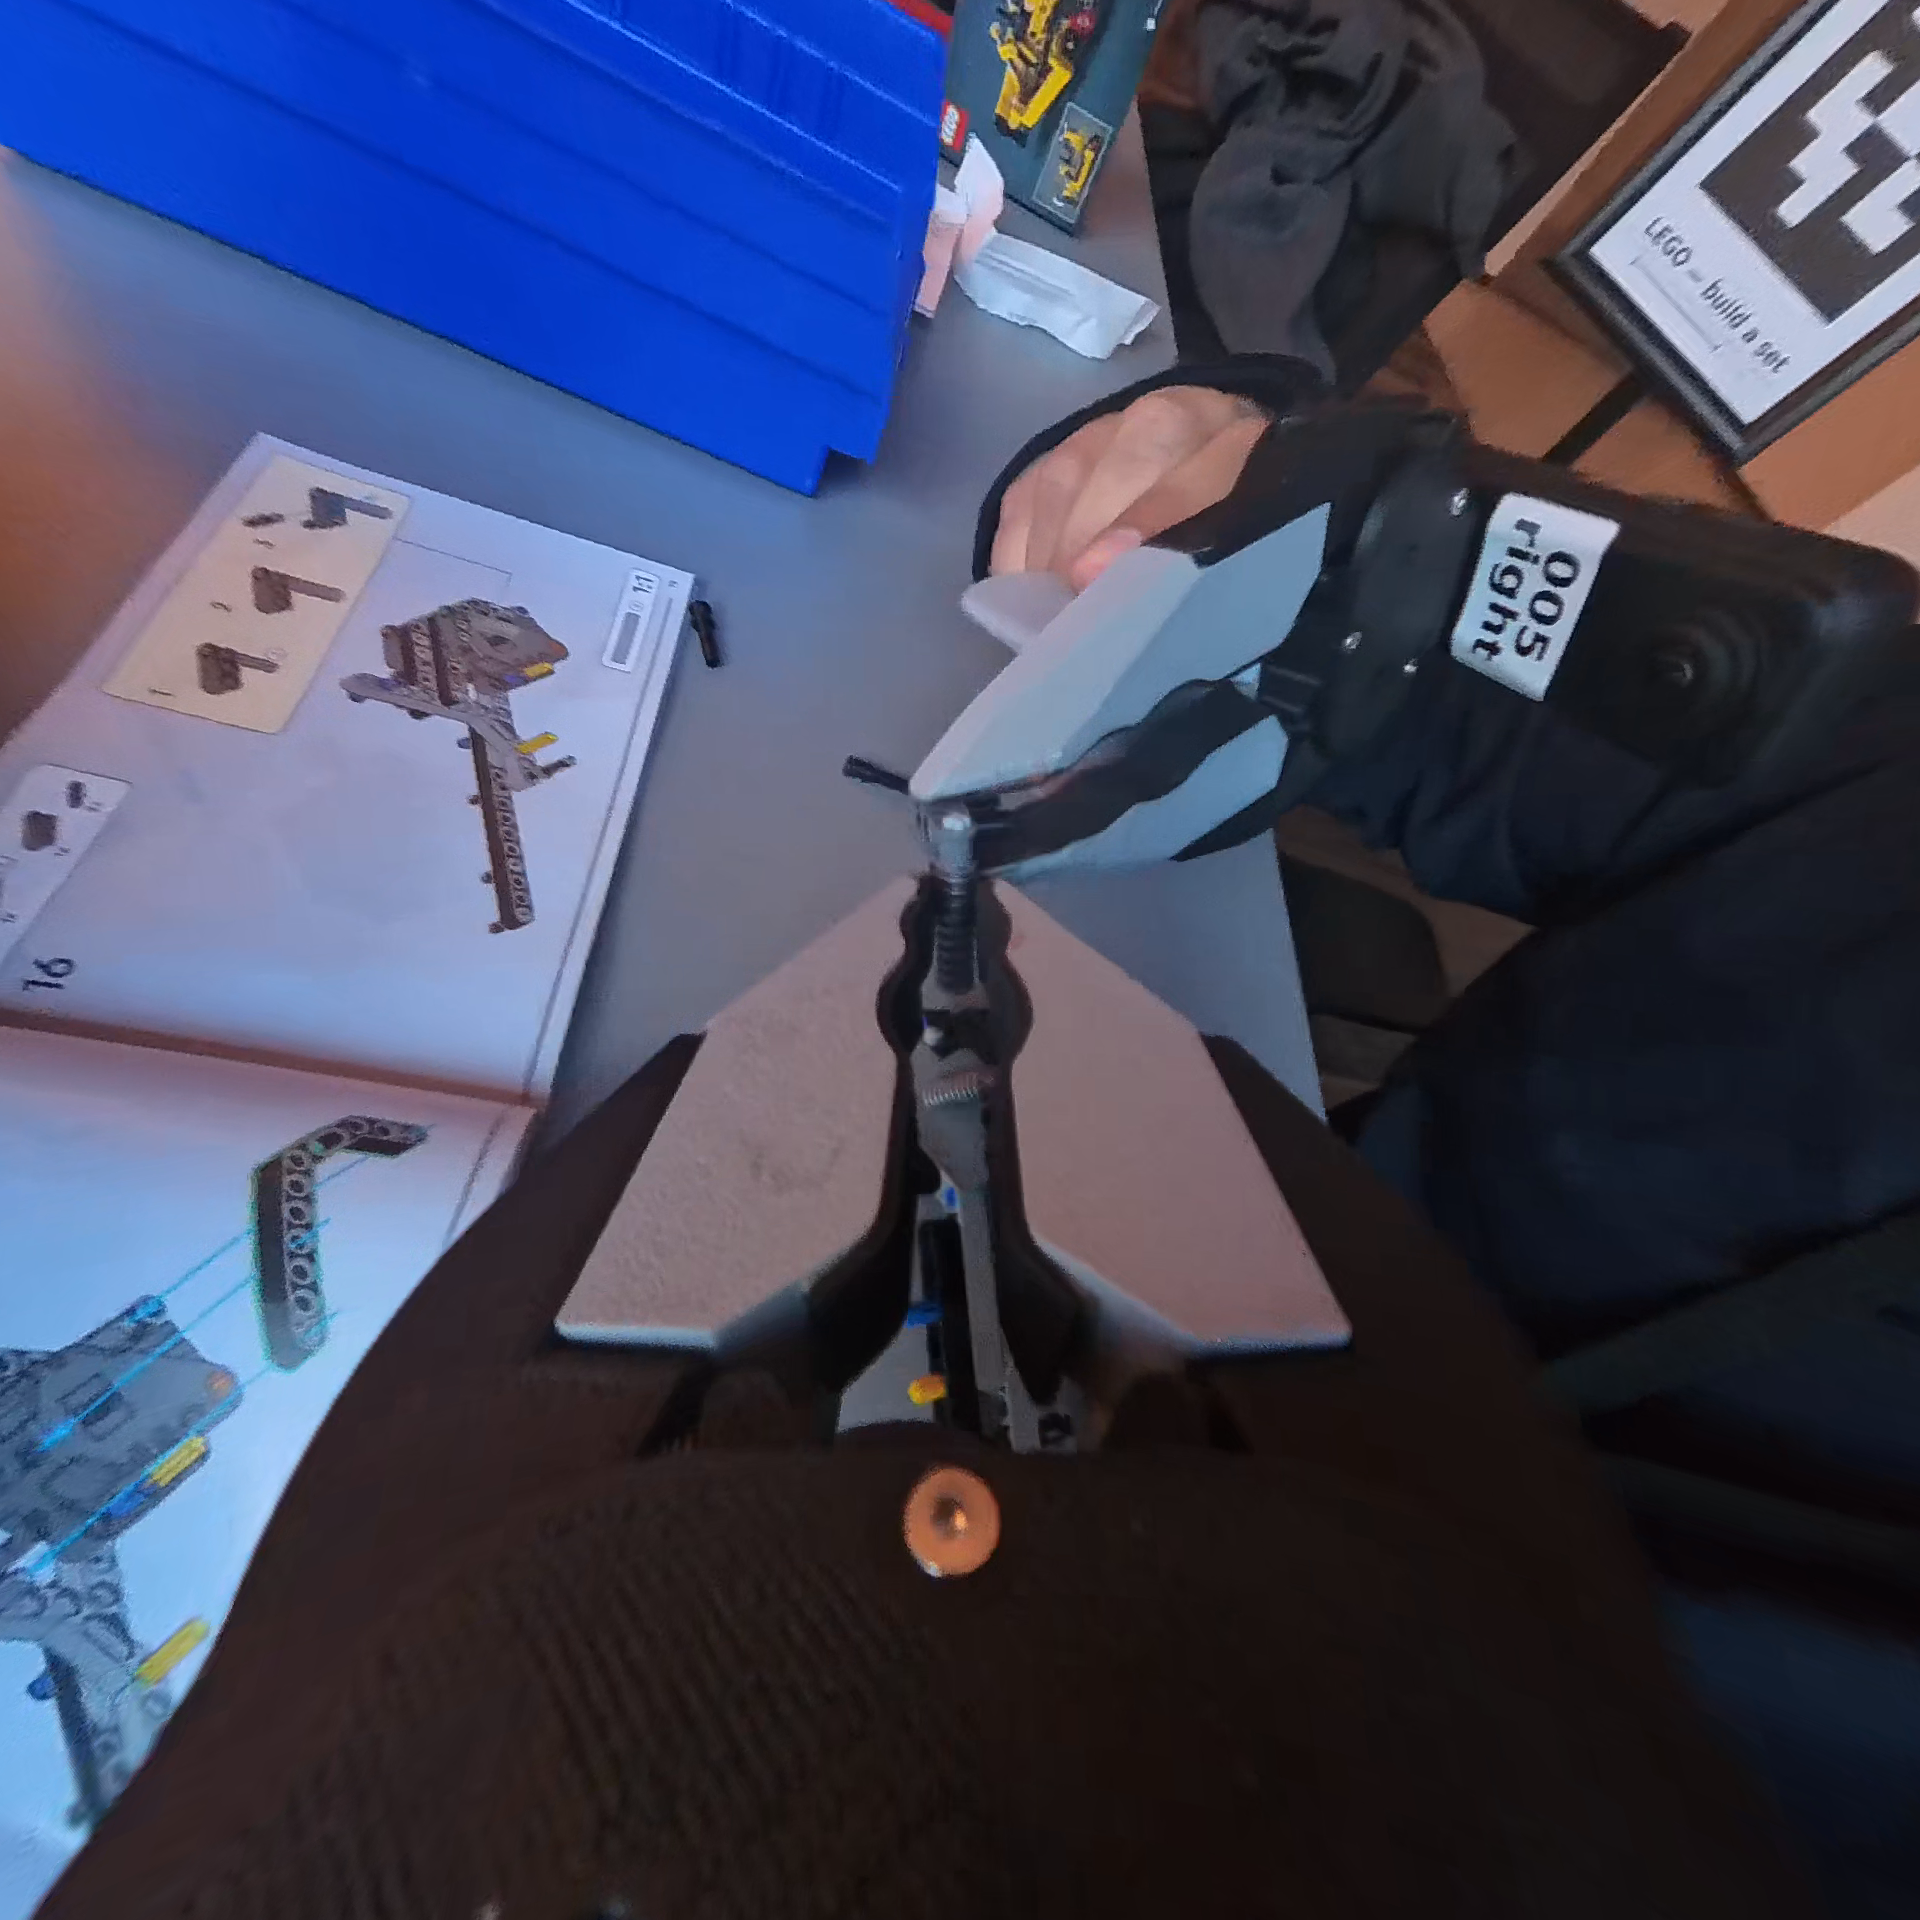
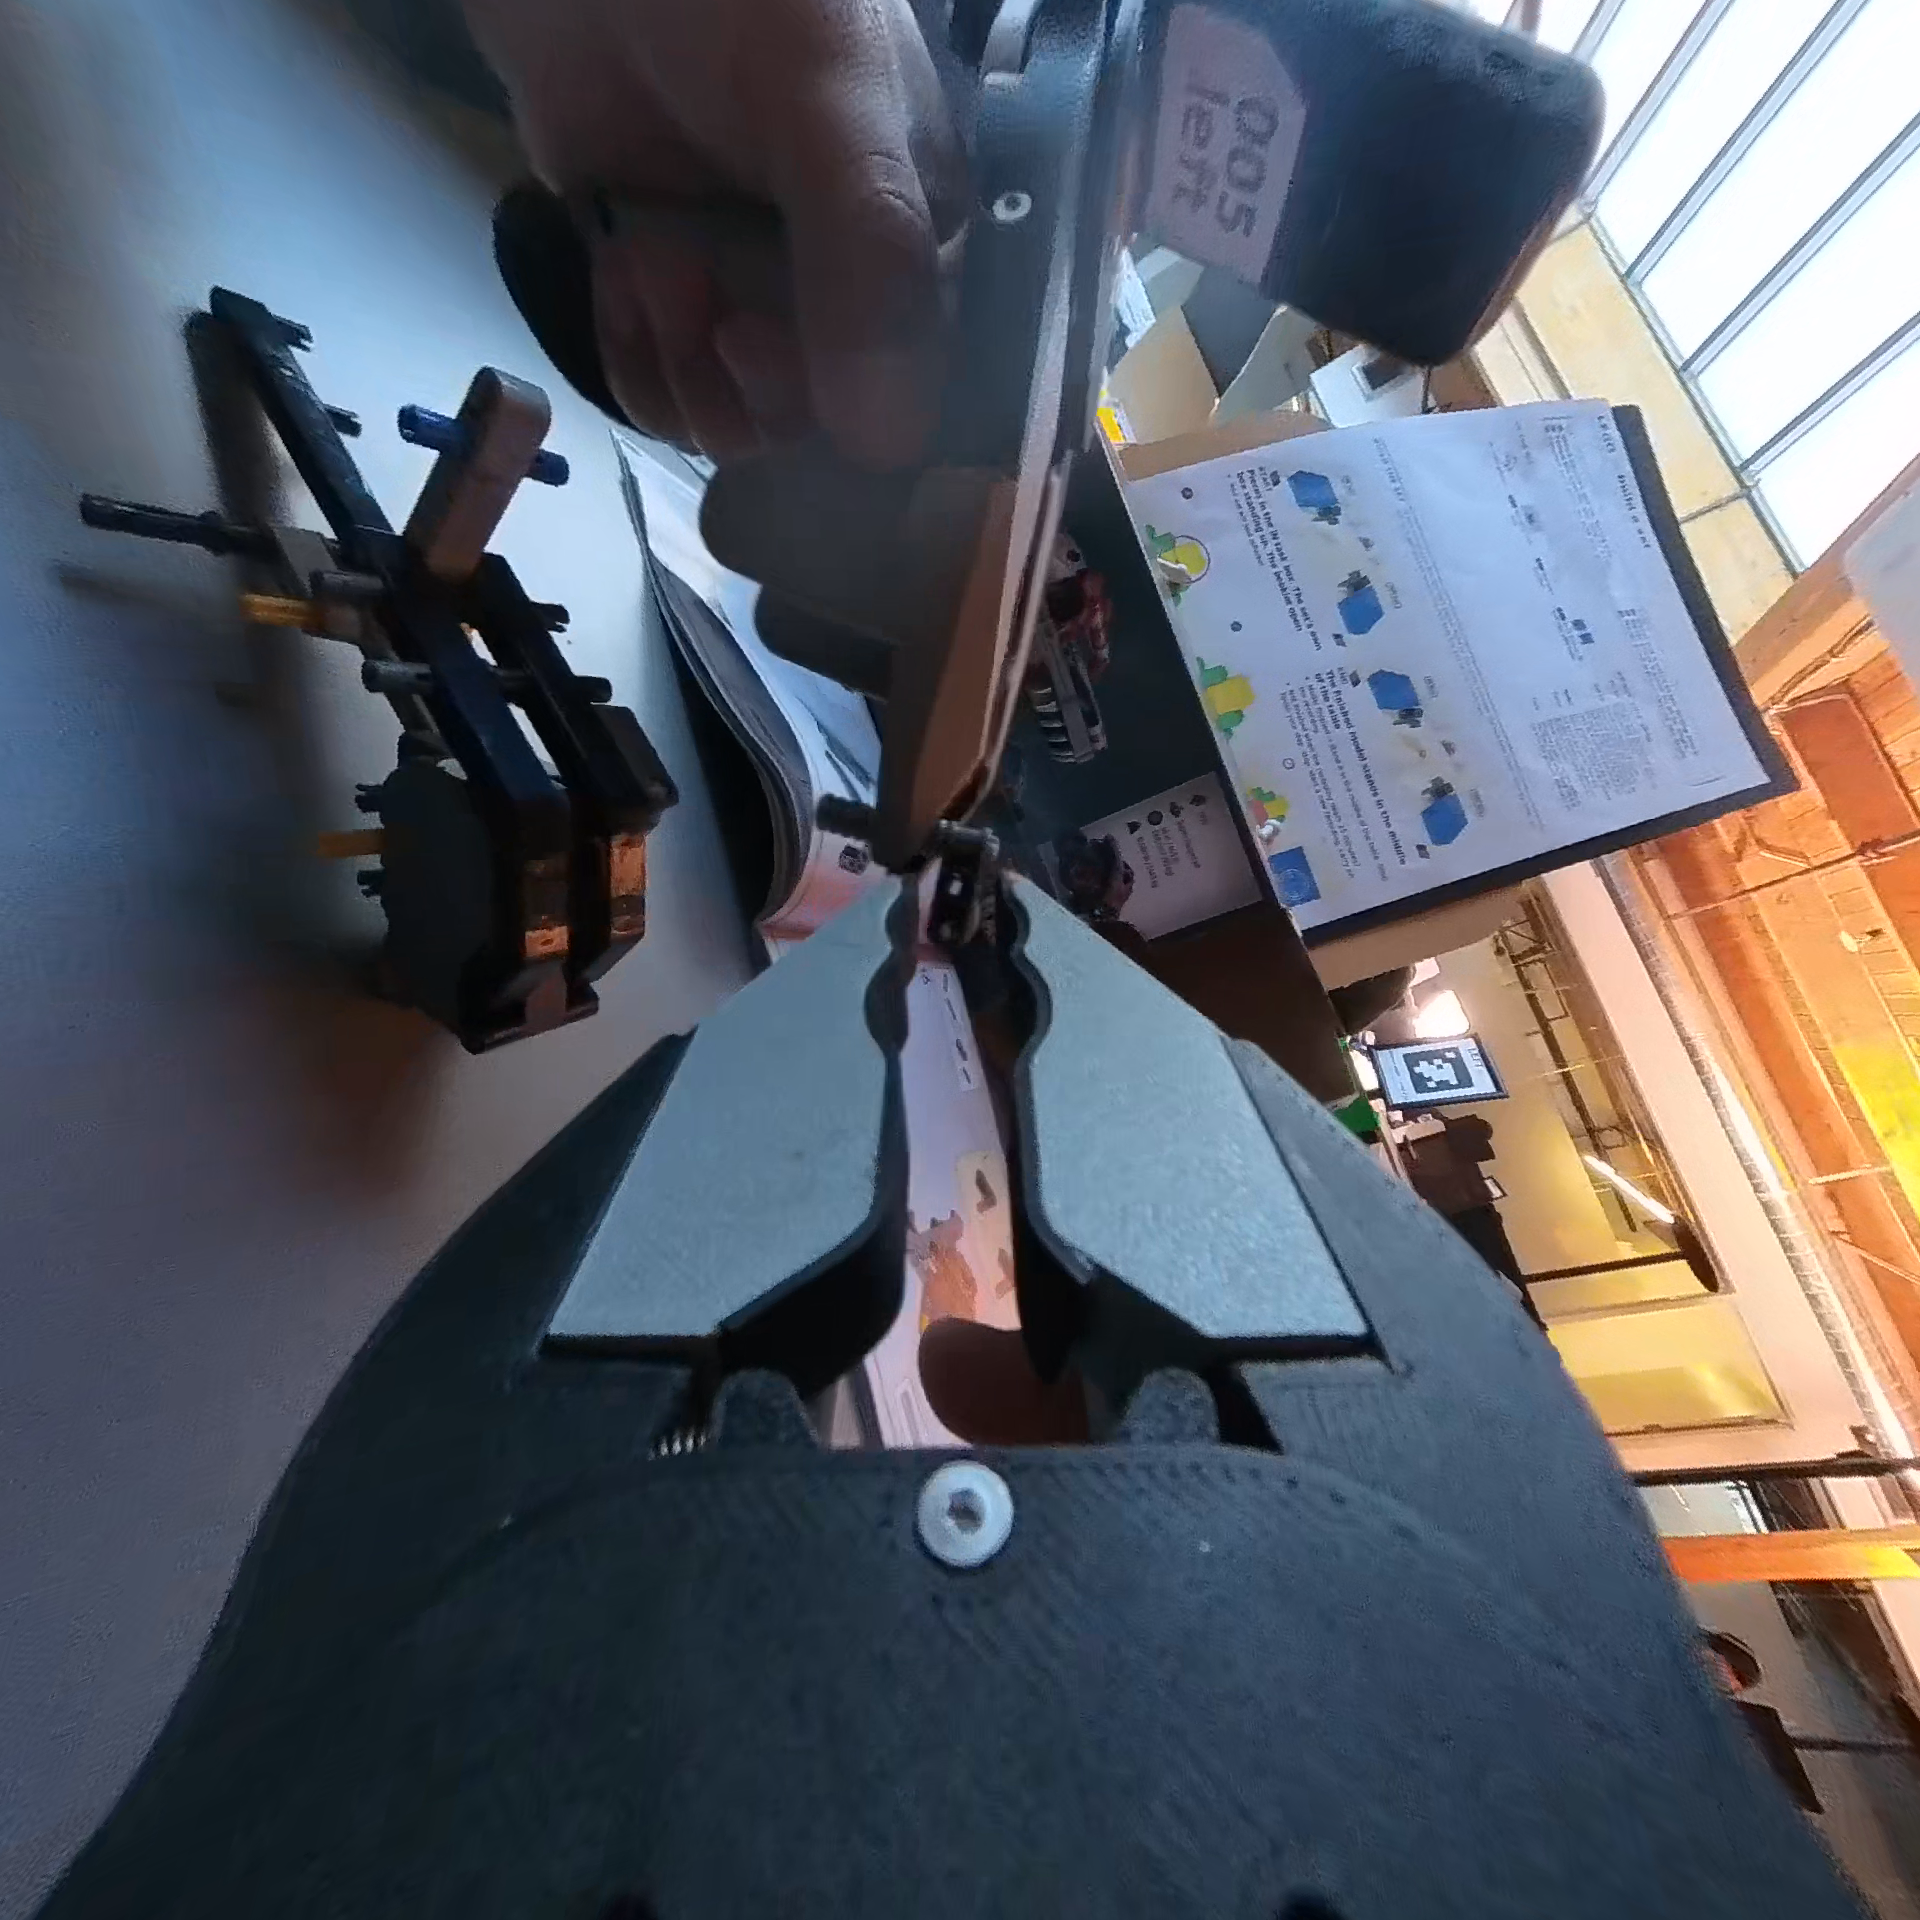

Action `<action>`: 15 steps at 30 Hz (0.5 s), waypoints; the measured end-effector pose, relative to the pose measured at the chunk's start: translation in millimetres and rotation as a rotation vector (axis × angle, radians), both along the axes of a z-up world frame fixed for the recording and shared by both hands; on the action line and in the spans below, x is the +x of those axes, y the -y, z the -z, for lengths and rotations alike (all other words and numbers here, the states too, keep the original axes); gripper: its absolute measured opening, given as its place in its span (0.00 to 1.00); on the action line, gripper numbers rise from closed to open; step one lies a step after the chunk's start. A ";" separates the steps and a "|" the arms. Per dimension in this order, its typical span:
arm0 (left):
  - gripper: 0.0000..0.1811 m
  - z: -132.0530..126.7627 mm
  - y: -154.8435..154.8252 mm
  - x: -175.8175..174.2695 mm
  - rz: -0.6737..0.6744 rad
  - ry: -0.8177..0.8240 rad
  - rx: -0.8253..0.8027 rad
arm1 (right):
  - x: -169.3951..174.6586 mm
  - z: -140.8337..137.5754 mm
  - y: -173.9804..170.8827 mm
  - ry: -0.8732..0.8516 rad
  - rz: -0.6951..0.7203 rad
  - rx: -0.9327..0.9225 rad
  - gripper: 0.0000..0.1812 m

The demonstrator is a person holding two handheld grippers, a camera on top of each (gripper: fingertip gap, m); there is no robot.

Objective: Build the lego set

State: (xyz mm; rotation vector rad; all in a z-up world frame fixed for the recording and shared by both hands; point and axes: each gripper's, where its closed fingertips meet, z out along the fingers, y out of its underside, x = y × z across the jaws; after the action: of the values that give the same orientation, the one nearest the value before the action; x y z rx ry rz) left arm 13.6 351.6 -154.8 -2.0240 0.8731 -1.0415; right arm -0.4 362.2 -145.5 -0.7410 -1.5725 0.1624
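Observation:
My left gripper (image 1: 951,904) is shut on a long grey lego assembly (image 1: 971,1143) with a black spring part, which runs lengthwise between its fingers. My right gripper (image 1: 940,816) comes in from the right, shut on a small grey piece (image 1: 951,831) at the far end of that assembly. A black pin (image 1: 862,769) sticks out beside the tips. In the right wrist view my right gripper (image 2: 956,894) pinches the small piece (image 2: 951,868), and the left gripper (image 2: 914,842) meets it from above. The open instruction booklet (image 1: 312,779) lies on the left of the grey table.
A black lego sub-assembly (image 2: 468,727) lies on the table apart from both grippers. A loose black pin (image 1: 707,629) lies by the booklet. Blue bins (image 1: 520,208), a lego box (image 1: 1039,104) and crumpled paper (image 1: 1060,291) stand at the back. A framed sheet (image 2: 1455,644) stands nearby. My left and right fingertips are right by each other. Left tips and right tips are each some 20 cm from the loose black pin (image 1: 707,629).

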 end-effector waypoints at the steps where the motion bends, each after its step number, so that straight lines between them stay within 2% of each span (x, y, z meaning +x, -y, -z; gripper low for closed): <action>1: 0.03 1.2 1.1 0.4 0.009 0.005 -0.015 | 0.1 -0.9 0.3 -0.005 -0.002 0.001 0.06; 10: 0.03 2.1 5.4 2.4 0.035 0.045 -0.081 | -0.8 -3.7 4.7 -0.017 -0.014 0.110 0.07; 12: 0.03 4.2 6.3 2.1 0.042 0.051 -0.110 | -0.7 -6.3 3.2 -0.039 -0.007 0.129 0.13; 15: 0.03 5.3 8.8 3.0 0.060 0.070 -0.145 | -1.3 1.4 9.6 -0.003 -0.055 0.138 0.05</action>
State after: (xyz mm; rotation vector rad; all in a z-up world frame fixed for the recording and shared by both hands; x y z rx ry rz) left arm 16.6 342.9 -160.1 -2.0771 0.8477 -1.2333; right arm -1.7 352.6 -146.9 -0.5901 -1.5851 0.0947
